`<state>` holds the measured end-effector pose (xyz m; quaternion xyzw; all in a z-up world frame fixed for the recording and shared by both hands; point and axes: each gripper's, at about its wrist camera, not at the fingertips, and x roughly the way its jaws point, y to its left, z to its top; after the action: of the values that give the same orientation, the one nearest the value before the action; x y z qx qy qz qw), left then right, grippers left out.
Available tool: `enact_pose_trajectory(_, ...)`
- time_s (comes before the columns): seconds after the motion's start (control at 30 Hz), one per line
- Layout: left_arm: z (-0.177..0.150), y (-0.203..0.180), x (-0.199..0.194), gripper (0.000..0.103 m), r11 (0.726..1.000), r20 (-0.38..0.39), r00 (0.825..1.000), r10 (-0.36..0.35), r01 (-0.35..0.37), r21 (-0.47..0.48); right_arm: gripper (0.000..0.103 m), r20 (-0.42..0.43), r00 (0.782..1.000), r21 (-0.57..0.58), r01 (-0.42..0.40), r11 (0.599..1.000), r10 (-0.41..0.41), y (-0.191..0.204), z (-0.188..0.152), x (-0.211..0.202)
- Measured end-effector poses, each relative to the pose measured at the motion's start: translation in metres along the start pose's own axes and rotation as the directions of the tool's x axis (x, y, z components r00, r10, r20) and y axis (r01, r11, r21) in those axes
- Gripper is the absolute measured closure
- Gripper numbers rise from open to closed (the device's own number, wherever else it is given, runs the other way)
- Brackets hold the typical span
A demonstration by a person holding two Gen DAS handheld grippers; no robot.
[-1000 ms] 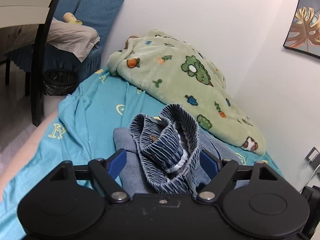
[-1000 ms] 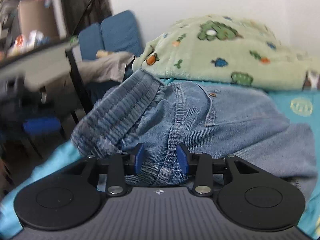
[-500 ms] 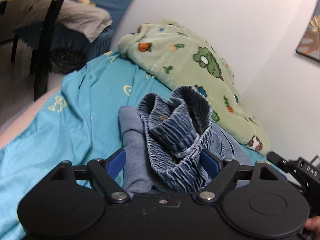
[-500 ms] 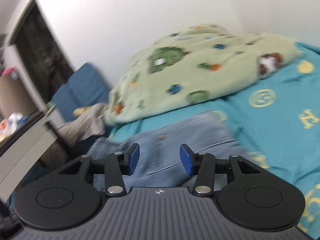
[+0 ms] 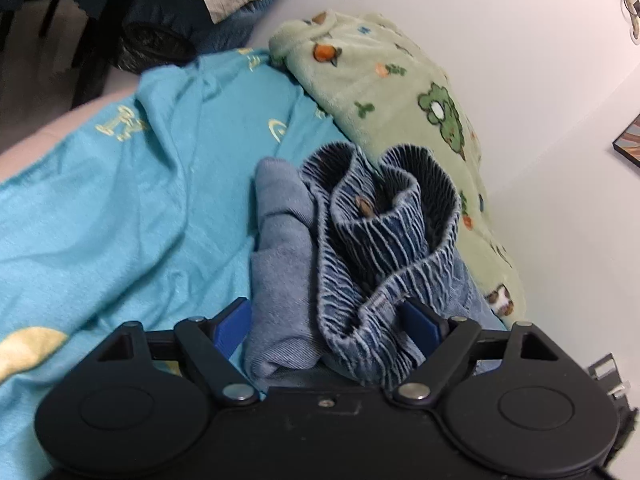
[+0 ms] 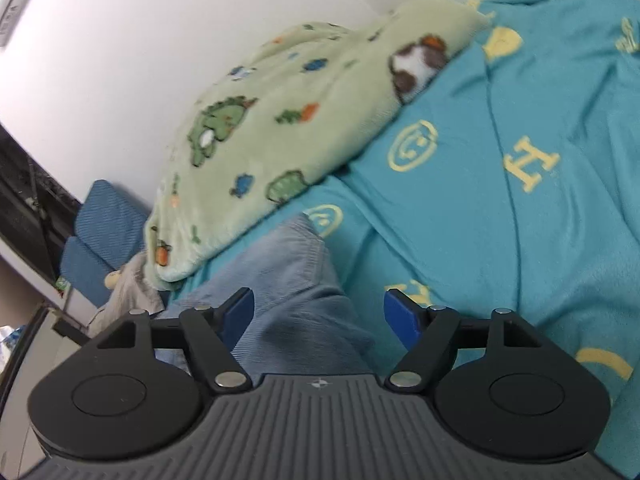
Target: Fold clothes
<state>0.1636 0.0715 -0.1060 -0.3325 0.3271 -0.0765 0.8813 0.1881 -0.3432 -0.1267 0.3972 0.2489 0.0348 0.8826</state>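
Observation:
A pair of blue jeans (image 5: pixel 372 240) lies bunched on the teal bed sheet (image 5: pixel 120 200), its ribbed elastic waistband curled upward. My left gripper (image 5: pixel 326 320) holds this bundle: the denim fills the wide gap between its blue pads, and the jaws are opening slightly. In the right wrist view a flat, paler part of the jeans (image 6: pixel 288 280) runs under my right gripper (image 6: pixel 318 314). Its jaws are opening wide and neither pad touches the cloth.
A green fleece blanket (image 5: pixel 400 92) with animal prints lies along the white wall, behind the jeans, and shows too in the right view (image 6: pixel 260 140). The teal sheet (image 6: pixel 520 220) spreads to the right. A dark bin (image 5: pixel 154 42) and a blue chair (image 6: pixel 104 232) stand past the bed's end.
My right gripper let go of the jeans' waist, swung sideways and rolled, and its jaws spread wide. My left gripper sank and rolled a little with the bunched jeans still between its pads.

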Motion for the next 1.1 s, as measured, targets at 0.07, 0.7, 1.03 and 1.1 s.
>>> enact_pose_trajectory(0.07, -0.001, -0.004, 0.002, 0.018, 1.000, -0.006, 1.000, 0.011, -0.010, 0.026, 0.028, -0.023, 0.999, 0.015, -0.023, 1.000, 0.023, -0.003, -0.002, 0.007)
enact_pose_trajectory(0.7, 0.008, -0.011, 0.014, 0.046, 0.997, -0.032, 0.999, -0.007, 0.009, 0.076, 0.058, -0.039, 0.999, -0.098, -0.038, 0.995, 0.034, 0.021, -0.017, 0.014)
enact_pose_trajectory(1.03, 0.015, -0.030, -0.008, 0.065, 0.992, 0.050, 0.998, -0.044, 0.038, 0.123, 0.074, 0.071, 0.991, -0.187, -0.095, 0.978, 0.110, 0.068, -0.003, -0.018)
enact_pose_trajectory(1.1, 0.017, -0.035, -0.014, 0.065, 0.991, 0.056, 0.996, -0.066, 0.059, 0.123, 0.074, 0.095, 0.986, -0.193, -0.114, 0.974, 0.134, 0.075, 0.003, -0.029)
